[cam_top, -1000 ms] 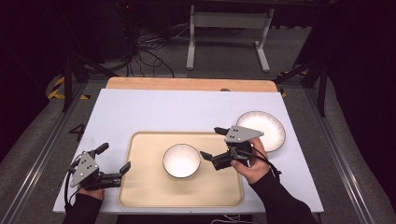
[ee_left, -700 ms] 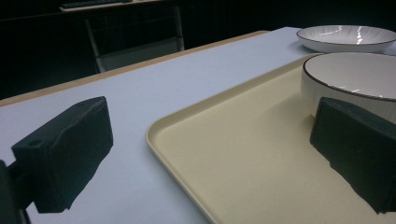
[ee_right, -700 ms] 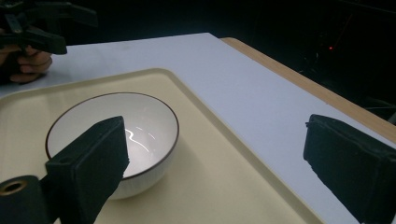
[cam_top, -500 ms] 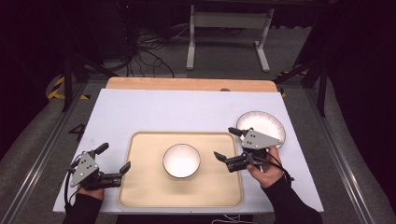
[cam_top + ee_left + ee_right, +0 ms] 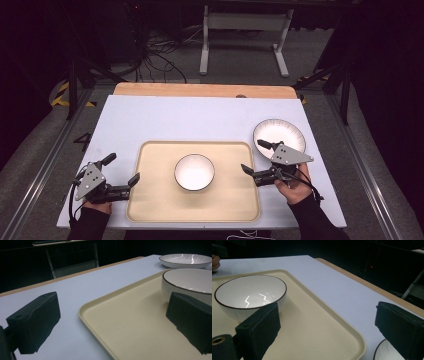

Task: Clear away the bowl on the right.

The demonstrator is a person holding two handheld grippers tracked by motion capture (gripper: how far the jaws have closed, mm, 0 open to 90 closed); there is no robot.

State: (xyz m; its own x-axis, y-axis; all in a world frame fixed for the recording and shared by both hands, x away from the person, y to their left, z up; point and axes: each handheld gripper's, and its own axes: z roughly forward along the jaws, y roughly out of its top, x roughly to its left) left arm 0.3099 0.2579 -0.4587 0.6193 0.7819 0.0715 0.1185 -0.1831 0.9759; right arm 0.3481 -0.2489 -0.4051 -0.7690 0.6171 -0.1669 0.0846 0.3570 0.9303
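Left tongs (image 5: 121, 170) gape empty at the tray's (image 5: 150, 210) left edge. The bowl (image 5: 194, 172) sits mid-tray. Right tongs (image 5: 256, 157), wide open and empty, straddle the tray's right rim, likely nearer the bowl; plate (image 5: 287, 131) beyond them.

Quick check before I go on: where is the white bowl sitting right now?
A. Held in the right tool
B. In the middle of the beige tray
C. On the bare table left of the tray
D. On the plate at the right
B: the high view shows the white bowl resting mid-tray, free of both open tools.
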